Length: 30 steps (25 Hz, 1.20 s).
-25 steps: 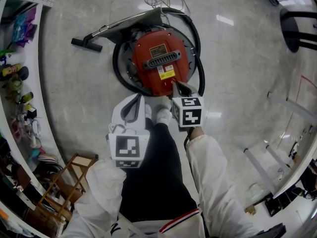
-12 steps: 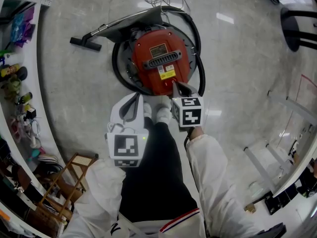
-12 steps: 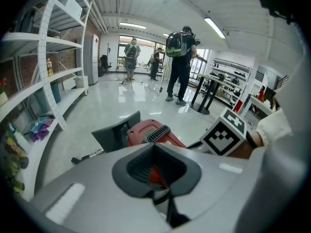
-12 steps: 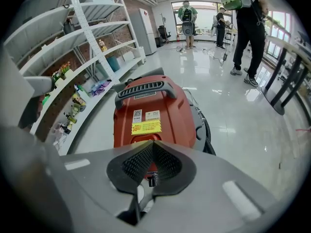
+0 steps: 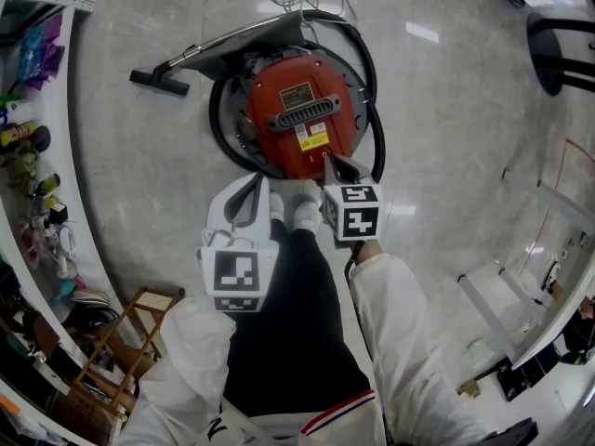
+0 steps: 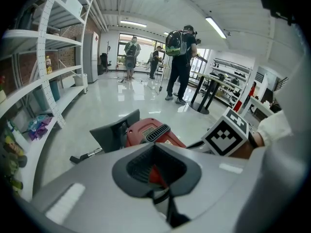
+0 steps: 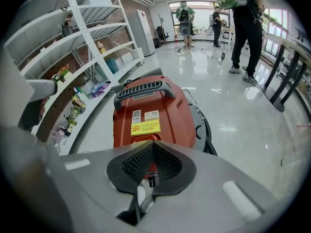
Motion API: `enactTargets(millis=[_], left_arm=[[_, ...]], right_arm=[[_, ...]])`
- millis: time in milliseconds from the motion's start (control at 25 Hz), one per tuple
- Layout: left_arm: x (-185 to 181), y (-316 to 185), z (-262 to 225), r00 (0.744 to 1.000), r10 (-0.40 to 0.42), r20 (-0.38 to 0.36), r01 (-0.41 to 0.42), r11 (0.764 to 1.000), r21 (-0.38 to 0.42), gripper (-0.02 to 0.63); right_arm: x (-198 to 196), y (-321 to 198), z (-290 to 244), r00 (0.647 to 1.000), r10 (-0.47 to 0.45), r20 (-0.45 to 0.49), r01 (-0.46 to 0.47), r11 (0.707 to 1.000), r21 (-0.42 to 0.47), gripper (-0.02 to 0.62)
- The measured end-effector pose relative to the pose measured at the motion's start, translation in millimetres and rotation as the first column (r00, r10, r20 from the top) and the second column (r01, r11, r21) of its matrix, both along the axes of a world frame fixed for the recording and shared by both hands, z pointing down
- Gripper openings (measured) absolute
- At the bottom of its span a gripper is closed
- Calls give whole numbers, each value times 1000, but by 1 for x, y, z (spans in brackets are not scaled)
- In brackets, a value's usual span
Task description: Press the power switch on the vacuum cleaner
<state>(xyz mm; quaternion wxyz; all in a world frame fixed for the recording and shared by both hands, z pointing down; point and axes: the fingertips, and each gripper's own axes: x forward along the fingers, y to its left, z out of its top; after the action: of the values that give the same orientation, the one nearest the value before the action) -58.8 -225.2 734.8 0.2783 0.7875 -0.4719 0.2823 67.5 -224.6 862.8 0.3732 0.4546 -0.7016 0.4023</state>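
Vacuum cleaner (image 5: 302, 119) on the floor, right gripper (image 5: 329, 162) clenched at its near rim.
A small toggle, likely the power switch (image 7: 152, 180), shows in the hollow behind the closed tips; a slanted push could skid off it. Left gripper (image 5: 254, 186), clenched and empty, hangs short of the near rim. The hose (image 5: 377, 128) rings the sides, with open floor beyond.

Hardly any change: left claw (image 5: 253, 198) and vacuum cleaner (image 5: 297, 114) a hair leftward in head view.

The vacuum cleaner (image 5: 299, 119) sits just ahead of your shoes (image 5: 305, 215), its hose (image 5: 216, 119) looped around it, floor nozzle (image 5: 160, 82) left, shelves (image 5: 37, 110) farther left.
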Motion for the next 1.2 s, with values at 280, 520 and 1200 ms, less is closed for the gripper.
enactTargets(millis=[280,520,1200], left_arm=[[2,0,2,1000,5,0,-5,1000,-3,0],[2,-3,3,1000,6,1,-6,1000,-4,0],[4,-5,7,1000,10,-1,-10,1000,-14,0]], right_arm=[[-1,2,1,1000,3,7,-3,1000,-10,3],[0,1,2,1000,2,1,-2,1000,-12,3],[0,3,5,1000,-8,-4,8,1000,-19,2]])
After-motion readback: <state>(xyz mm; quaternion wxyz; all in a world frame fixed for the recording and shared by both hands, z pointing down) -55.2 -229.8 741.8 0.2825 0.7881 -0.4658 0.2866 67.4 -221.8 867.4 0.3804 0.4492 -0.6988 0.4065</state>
